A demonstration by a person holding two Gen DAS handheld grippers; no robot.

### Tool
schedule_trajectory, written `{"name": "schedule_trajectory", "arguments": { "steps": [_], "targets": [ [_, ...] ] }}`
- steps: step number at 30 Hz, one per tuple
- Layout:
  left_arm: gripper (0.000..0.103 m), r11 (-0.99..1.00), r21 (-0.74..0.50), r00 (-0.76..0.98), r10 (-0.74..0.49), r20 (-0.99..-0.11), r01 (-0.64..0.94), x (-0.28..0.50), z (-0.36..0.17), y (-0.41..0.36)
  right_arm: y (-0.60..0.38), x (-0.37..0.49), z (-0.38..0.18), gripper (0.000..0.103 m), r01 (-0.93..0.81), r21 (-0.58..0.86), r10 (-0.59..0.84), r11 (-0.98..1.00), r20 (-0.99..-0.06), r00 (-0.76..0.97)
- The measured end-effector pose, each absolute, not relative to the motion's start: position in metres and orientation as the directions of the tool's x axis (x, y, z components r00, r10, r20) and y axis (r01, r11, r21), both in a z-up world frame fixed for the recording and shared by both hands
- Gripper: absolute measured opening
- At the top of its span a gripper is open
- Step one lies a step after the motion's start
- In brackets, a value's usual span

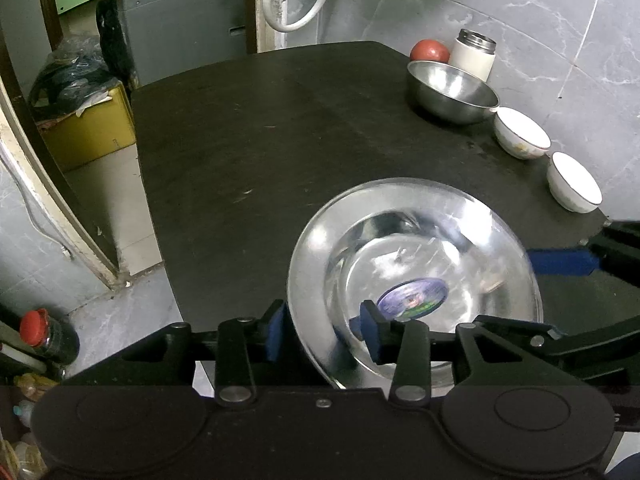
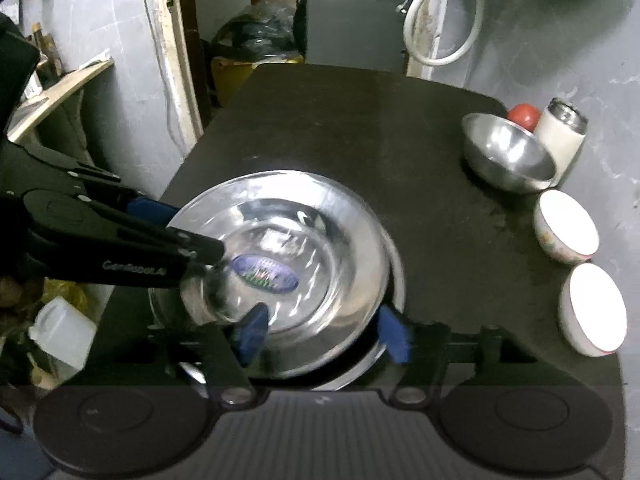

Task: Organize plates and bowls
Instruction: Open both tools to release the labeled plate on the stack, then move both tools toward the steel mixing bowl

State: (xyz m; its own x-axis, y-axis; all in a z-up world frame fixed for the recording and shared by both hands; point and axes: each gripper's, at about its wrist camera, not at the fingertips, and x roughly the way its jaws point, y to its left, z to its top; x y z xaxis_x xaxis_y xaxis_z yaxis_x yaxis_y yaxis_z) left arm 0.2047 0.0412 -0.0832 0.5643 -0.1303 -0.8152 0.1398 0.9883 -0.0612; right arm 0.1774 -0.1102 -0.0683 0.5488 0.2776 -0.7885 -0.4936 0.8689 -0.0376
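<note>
A shiny steel plate (image 1: 412,264) with a blue oval sticker hangs blurred over the near part of the black table (image 1: 260,160). In the right wrist view this plate (image 2: 280,240) sits just above a second steel plate (image 2: 398,280), of which only the rim shows. My left gripper (image 1: 324,330) is open and straddles the upper plate's left rim, one blue pad outside and one inside. My right gripper (image 2: 323,334) is also open and straddles the near right rim. The left gripper (image 2: 192,232) reaches in from the left. A right finger (image 1: 560,262) shows at the right.
Along the table's right edge stand a steel bowl (image 1: 452,92), two white bowls (image 1: 522,132) (image 1: 576,182), a red tomato (image 1: 430,51) and a white flask (image 1: 476,54). A yellow box (image 1: 88,128) and a doorway lie beyond the table's left side.
</note>
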Motion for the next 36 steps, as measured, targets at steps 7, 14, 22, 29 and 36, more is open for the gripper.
{"name": "schedule_trajectory", "arguments": {
  "steps": [7,14,22,29,36],
  "targets": [
    [0.048,0.989,-0.060,0.566,-0.128,-0.814,0.137,0.207,-0.083,0.041,-0.116,0.180,-0.069,0.072,-0.472,-0.035,0.265,0.881,-0.789,0.555],
    [0.093,0.995,-0.054,0.616,-0.095,-0.782,0.086,0.209,-0.071,0.050,-0.130,0.182,-0.066,0.100,-0.398,-0.041,0.229,0.917,-0.761,0.607],
    [0.102,0.997,-0.049,0.629,-0.075,-0.774,0.059,0.250,-0.060,0.051,-0.161,0.190,-0.063,0.103,-0.257,0.052,0.215,0.965,-0.719,0.661],
    [0.102,0.984,-0.115,0.621,-0.173,-0.764,0.132,0.319,-0.055,0.030,-0.200,0.207,-0.062,0.103,-0.119,0.243,0.253,0.963,-0.651,0.716],
    [0.102,0.957,-0.218,0.612,-0.289,-0.737,0.190,0.421,-0.057,-0.008,-0.229,0.261,-0.066,0.103,0.040,0.427,0.247,0.904,-0.593,0.766]
  ]
}}
